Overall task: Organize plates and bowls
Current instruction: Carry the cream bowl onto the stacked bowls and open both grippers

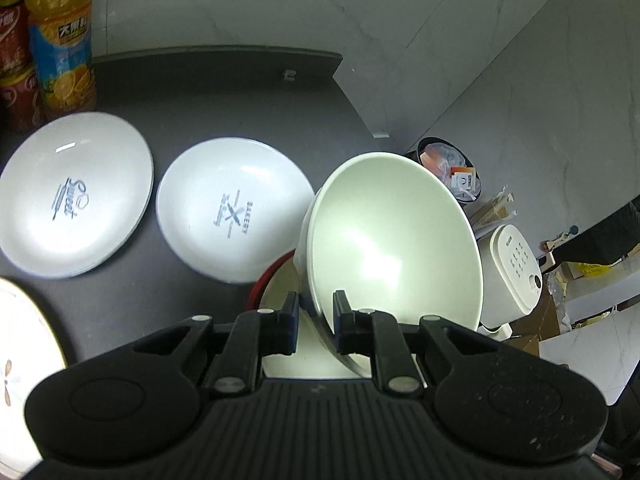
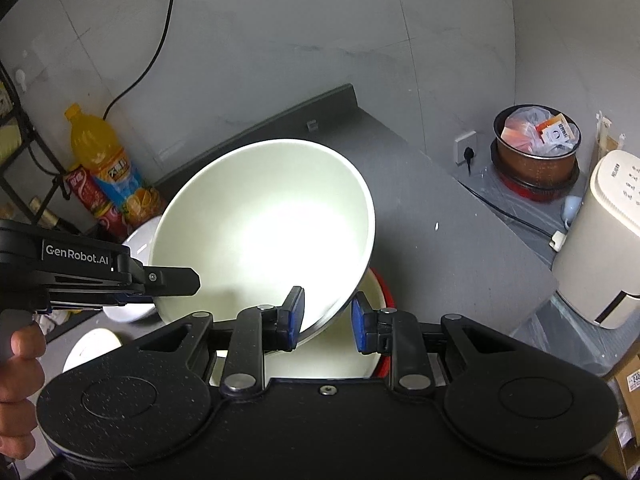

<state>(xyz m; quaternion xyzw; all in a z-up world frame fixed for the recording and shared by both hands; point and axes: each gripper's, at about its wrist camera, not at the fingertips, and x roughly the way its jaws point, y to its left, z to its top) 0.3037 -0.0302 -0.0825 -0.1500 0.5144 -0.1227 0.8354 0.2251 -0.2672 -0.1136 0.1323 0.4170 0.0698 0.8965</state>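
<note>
Bowl (image 1: 392, 236) tilts above dark countertop (image 1: 224, 92) beside grey marbled wall (image 1: 360, 4).

two white printed plates (image 1: 76, 196) (image 1: 234, 216) lie on the tabletop (image 1: 224, 92), plus one patterned plate (image 1: 20, 360) at the left edge. two bowls: one white bowl (image 1: 396, 240) tilted, one red-rimmed bowl (image 1: 276, 292) under it. one orange juice bottle (image 1: 60, 36), two red cans (image 1: 14, 36) (image 1: 20, 96). one bin (image 2: 536, 152), one white appliance (image 2: 600, 240).

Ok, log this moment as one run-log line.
left gripper: shut on white bowl rim | right gripper: open, straddling rim | bowl tilted above red-rimmed bowl | two printed plates on counter
</note>
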